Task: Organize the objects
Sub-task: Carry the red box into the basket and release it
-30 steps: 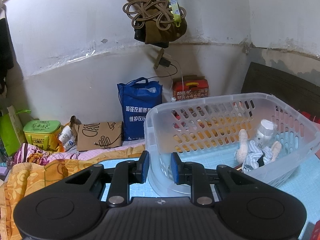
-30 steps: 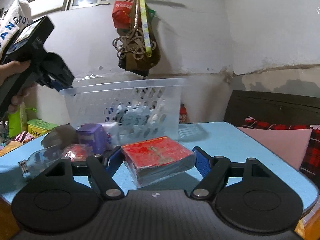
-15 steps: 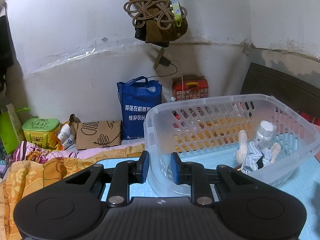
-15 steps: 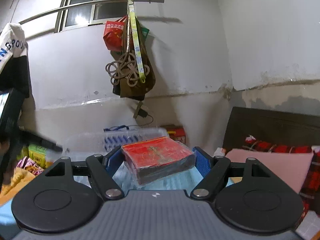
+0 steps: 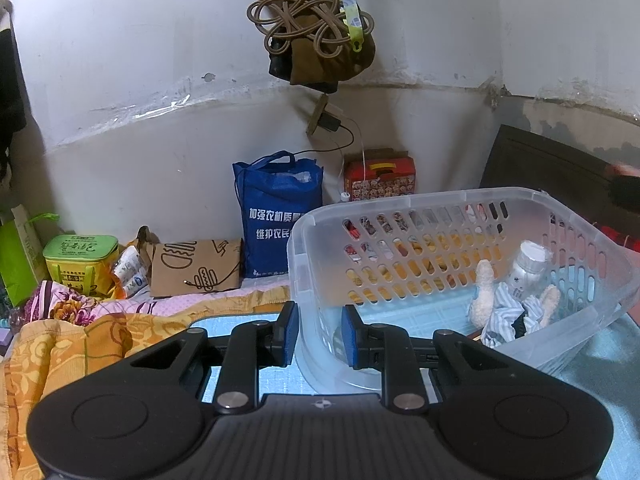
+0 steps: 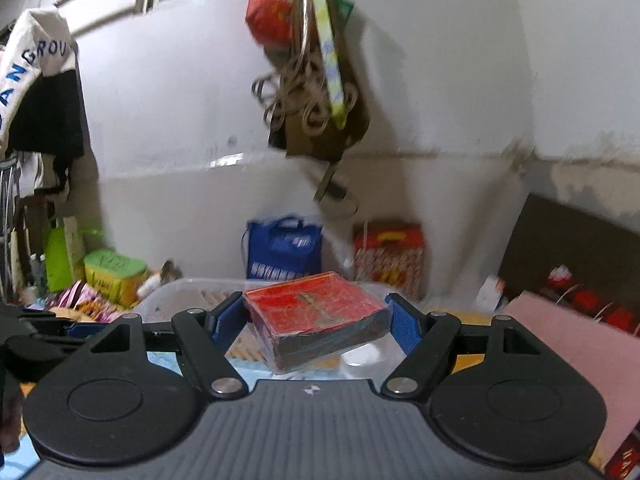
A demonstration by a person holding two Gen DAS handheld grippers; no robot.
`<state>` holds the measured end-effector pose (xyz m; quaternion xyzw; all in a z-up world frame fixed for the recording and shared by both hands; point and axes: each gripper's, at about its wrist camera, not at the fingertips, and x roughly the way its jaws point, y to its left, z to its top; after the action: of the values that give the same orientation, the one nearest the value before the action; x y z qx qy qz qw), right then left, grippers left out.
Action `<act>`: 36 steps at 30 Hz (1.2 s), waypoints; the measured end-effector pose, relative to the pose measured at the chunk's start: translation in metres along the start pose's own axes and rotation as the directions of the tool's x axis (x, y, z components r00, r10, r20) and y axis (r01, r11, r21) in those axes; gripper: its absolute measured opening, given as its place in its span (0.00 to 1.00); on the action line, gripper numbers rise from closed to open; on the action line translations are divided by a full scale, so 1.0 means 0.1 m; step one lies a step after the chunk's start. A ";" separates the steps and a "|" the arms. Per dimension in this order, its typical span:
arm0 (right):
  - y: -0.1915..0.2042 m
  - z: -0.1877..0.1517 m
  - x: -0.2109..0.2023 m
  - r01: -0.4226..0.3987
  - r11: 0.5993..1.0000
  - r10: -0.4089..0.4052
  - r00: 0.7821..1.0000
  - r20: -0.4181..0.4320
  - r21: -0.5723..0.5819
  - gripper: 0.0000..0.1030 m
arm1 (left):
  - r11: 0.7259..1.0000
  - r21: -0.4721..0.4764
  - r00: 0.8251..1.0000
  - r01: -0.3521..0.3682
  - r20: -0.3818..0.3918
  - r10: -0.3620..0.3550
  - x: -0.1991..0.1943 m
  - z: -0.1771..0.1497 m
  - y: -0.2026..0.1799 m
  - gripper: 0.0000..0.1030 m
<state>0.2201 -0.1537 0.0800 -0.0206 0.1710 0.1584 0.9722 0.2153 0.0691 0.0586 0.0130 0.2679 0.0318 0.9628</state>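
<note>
Your right gripper [image 6: 316,322] carries a red box [image 6: 316,312] wrapped in clear film, clamped between its blue pads [image 6: 404,326] across the box's shorter span — the long axis runs left to right between the jaws, tilted slightly down toward the camera. The clear plastic basket [image 5: 460,200] lies ahead of and just below the box in the right wrist view, its near rim showing behind the jaws, so the box looks poised over or just short of the basket's edge; which of the two, the blurred frame does not settle.

Your left gripper [image 5: 318,334] is clenched on the basket's near corner, the wall pinched between its pads, and it points downward at a shallow angle. Inside the basket, toward its far right side, a small white bottle [image 5: 528,264] and a striped cloth with plush limbs [image 5: 504,308] lie together; the floor nearer the held corner is bare.

The coming move likely turns on that gap: the box has to clear the rim and come down on the bare floor, left of the bottle and cloth. The right hand is the only one free to deliver — the left is steadying the basket on the blue table mat [image 5: 600,360].
</note>
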 end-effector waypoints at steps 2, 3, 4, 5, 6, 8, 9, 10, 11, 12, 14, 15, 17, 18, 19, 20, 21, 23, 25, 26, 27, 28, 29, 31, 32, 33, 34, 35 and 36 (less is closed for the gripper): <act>0.06 0.03 0.14 -0.011 1.000 0.011 0.999 -0.033 -0.006 0.75 | 1.000 0.001 1.000 0.000 0.001 0.000 0.00 0.00 0.00 0.26; 0.09 0.04 0.22 -0.017 1.000 0.016 0.999 -0.049 -0.014 0.75 | 1.000 0.001 1.000 0.001 0.001 -0.001 0.00 -0.01 0.00 0.26; 0.12 0.04 0.29 -0.028 1.000 0.027 0.998 -0.062 -0.014 0.75 | 1.000 -0.001 1.000 0.005 0.001 -0.005 0.00 -0.01 0.00 0.26; 0.11 0.05 0.31 -0.041 0.999 0.040 0.997 -0.071 -0.011 0.75 | 1.000 -0.003 1.000 0.007 0.001 -0.007 0.00 -0.01 0.01 0.26; 0.12 0.05 0.36 -0.053 0.999 0.053 0.995 -0.084 -0.009 0.75 | 1.000 -0.003 1.000 0.009 0.001 -0.009 0.00 -0.01 0.01 0.26; 0.13 0.05 0.43 -0.069 0.998 0.068 0.992 -0.103 -0.006 0.75 | 1.000 -0.001 1.000 0.012 0.002 -0.012 0.00 -0.01 0.01 0.26; 0.15 0.04 0.48 -0.071 0.997 0.069 0.991 -0.113 -0.010 0.76 | 1.000 0.000 1.000 0.012 0.002 -0.012 0.00 -0.01 0.01 0.26; 0.15 0.04 0.51 -0.074 0.997 0.071 0.990 -0.124 -0.018 0.76 | 1.000 0.000 1.000 0.012 0.003 -0.012 0.00 -0.01 0.02 0.26; 0.16 0.04 0.54 -0.078 0.997 0.074 0.988 -0.132 -0.022 0.76 | 1.000 0.002 1.000 0.010 0.003 -0.010 0.00 -0.01 0.01 0.26; 0.15 0.03 0.58 -0.083 0.996 0.079 0.987 -0.138 -0.022 0.76 | 1.000 0.004 1.000 0.009 0.004 -0.009 0.00 -0.01 0.01 0.26; 0.16 0.00 0.61 -0.062 0.997 0.058 0.991 -0.124 -0.035 0.87 | 1.000 0.005 1.000 0.009 0.004 -0.009 0.00 -0.01 0.00 0.26; 0.19 -0.01 0.60 -0.007 0.998 0.001 0.995 -0.104 -0.061 0.95 | 1.000 0.004 1.000 0.009 0.004 -0.009 0.00 -0.02 0.00 0.26; 0.24 -0.03 0.54 0.082 0.991 -0.087 0.995 -0.039 -0.107 1.00 | 1.000 0.003 1.000 0.010 0.004 -0.010 -0.01 -0.02 0.00 0.26; 0.25 -0.03 0.50 0.095 0.988 -0.098 0.995 -0.014 -0.118 1.00 | 1.000 0.005 1.000 0.010 0.004 -0.010 0.00 -0.01 0.00 0.26; 0.23 -0.03 0.45 0.087 0.990 -0.088 0.996 -0.007 -0.108 1.00 | 1.000 0.004 1.000 0.009 0.004 -0.009 0.00 -0.01 0.00 0.26; 0.21 -0.03 0.41 0.073 0.993 -0.074 0.997 -0.010 -0.090 1.00 | 1.000 0.004 1.000 0.009 0.004 -0.009 0.00 -0.01 0.00 0.26; 0.17 -0.05 0.34 0.064 0.996 -0.064 0.998 -0.004 -0.054 1.00 | 1.000 0.004 1.000 0.009 0.004 -0.009 0.00 -0.01 0.00 0.26; 0.14 -0.10 0.17 0.036 0.999 -0.036 0.999 0.022 -0.013 1.00 | 1.000 0.005 1.000 0.009 0.004 -0.009 -0.01 -0.02 0.00 0.26; 0.12 -0.21 -0.09 0.004 1.000 -0.004 0.998 0.055 0.010 1.00 | 1.000 0.005 1.000 0.010 0.004 -0.010 0.00 -0.01 0.00 0.26; 0.13 -0.28 -0.24 -0.008 1.000 0.007 0.997 0.078 0.016 1.00 | 1.000 0.005 1.000 0.010 0.005 -0.010 0.00 -0.01 0.00 0.26; 0.14 -0.35 -0.35 -0.017 1.000 0.015 0.995 0.094 0.018 1.00 | 1.000 0.004 1.000 0.009 0.005 -0.009 0.00 -0.01 0.00 0.26; 0.14 -0.45 -0.50 -0.019 0.999 0.016 0.993 0.120 0.026 1.00 | 1.000 0.005 1.000 0.009 0.004 -0.009 0.00 0.00 0.00 0.26; 0.15 -0.53 -0.58 -0.021 0.999 0.016 0.991 0.134 0.031 1.00 | 1.000 0.007 1.000 0.009 0.005 -0.009 0.00 0.00 -0.01 0.26; 0.18 -0.74 -0.73 -0.027 0.998 0.019 0.989 0.148 0.053 1.00 | 1.000 0.008 1.000 0.008 0.005 -0.008 0.00 0.00 -0.02 0.26; 0.20 -0.82 -0.73 -0.031 0.998 0.022 0.990 0.141 0.063 1.00 | 1.000 0.009 1.000 0.007 0.005 -0.007 0.00 0.00 -0.02 0.26; 0.22 -0.92 -0.72 -0.032 0.997 0.023 0.992 0.124 0.070 1.00 | 1.000 0.010 1.000 0.006 0.005 -0.006 0.01 0.01 -0.03 0.26; 0.28 -1.04 -0.72 -0.027 0.997 0.019 0.995 0.100 0.072 1.00 | 1.000 0.011 1.000 0.004 0.006 -0.004 0.01 0.01 -0.03 0.26; 0.33 -1.17 -0.71 -0.024 0.997 0.019 0.997 0.077 0.072 1.00 | 1.000 0.011 1.000 0.004 0.006 -0.004 0.01 0.01 -0.03 0.26; 0.37 -1.24 -0.70 -0.029 0.997 0.025 0.998 0.063 0.068 0.98 | 1.000 0.011 1.000 0.004 0.006 -0.004 0.01 0.01 -0.03 0.26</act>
<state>0.1057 -0.1510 -0.0126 0.0202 0.1464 0.1661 0.9750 0.2167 0.0662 0.0588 0.0178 0.2651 0.0286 0.9636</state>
